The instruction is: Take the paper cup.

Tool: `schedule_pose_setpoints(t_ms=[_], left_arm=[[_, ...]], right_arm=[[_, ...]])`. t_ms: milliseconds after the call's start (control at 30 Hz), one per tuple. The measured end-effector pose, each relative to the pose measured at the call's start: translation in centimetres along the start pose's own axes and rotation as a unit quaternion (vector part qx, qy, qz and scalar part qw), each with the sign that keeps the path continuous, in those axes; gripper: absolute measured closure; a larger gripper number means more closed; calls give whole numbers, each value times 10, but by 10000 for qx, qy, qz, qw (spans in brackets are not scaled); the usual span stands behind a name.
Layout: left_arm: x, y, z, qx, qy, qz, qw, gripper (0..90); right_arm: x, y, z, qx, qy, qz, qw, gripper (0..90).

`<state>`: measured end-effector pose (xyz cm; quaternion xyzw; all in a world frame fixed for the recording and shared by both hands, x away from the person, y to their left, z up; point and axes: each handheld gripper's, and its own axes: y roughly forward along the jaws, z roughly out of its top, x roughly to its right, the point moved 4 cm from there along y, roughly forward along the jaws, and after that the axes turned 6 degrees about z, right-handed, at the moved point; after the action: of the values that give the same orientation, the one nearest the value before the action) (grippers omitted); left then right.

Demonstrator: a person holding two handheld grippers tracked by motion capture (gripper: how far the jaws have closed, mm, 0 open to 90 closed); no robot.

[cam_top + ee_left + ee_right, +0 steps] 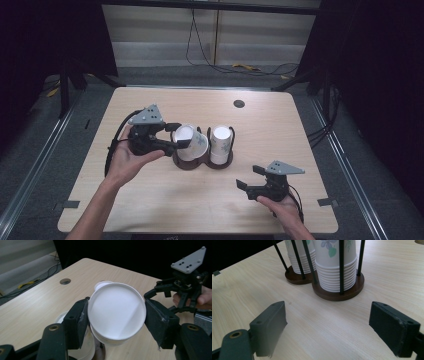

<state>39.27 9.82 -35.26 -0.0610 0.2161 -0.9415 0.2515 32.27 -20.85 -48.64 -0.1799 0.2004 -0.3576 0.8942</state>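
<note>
Tabletop (150,200) carries a twin-bay cup holder (202,161), both bays stacked with paper cups. Left claw (176,136) grips the top cup (117,312) over the holder's left bay, tilted, one jaw on each side wall. Judgement: light, thin, crushes easily; pinch mid-wall, gently. Right claw (248,178) open and empty, low, right of and nearer than the holder, aimed at it.

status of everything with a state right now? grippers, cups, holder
left gripper: shut on top paper cup, cup upside down, tilted
right gripper: open, holding nothing, near table
cup stacks: nested upside down in the holder
cup holder: upright on table
</note>
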Motion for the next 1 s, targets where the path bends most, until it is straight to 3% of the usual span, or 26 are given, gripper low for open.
schedule_pose_setpoints(t_ms=[133, 333, 600, 733, 1000], left_arm=[[5, 5, -4, 16, -23, -128, 9999, 376], [5, 12, -14, -15, -250, -351, 9991, 376], [5, 21, -23, -43, -408, -453, 9981, 376], [8, 31, -32, -201, -401, -507, 9977, 376], [14, 41, -40, -261, -400, -718, 9963, 375]], right_arm=[[-4, 1, 4, 48, -54, 63, 10000, 143], [-17, 6, 14, 133, -254, 305, 9991, 150], [-31, 14, 28, 275, -394, 601, 9970, 165], [-36, 19, 31, 295, -476, 757, 9956, 164], [-42, 26, 39, 357, -492, 1007, 9931, 161]])
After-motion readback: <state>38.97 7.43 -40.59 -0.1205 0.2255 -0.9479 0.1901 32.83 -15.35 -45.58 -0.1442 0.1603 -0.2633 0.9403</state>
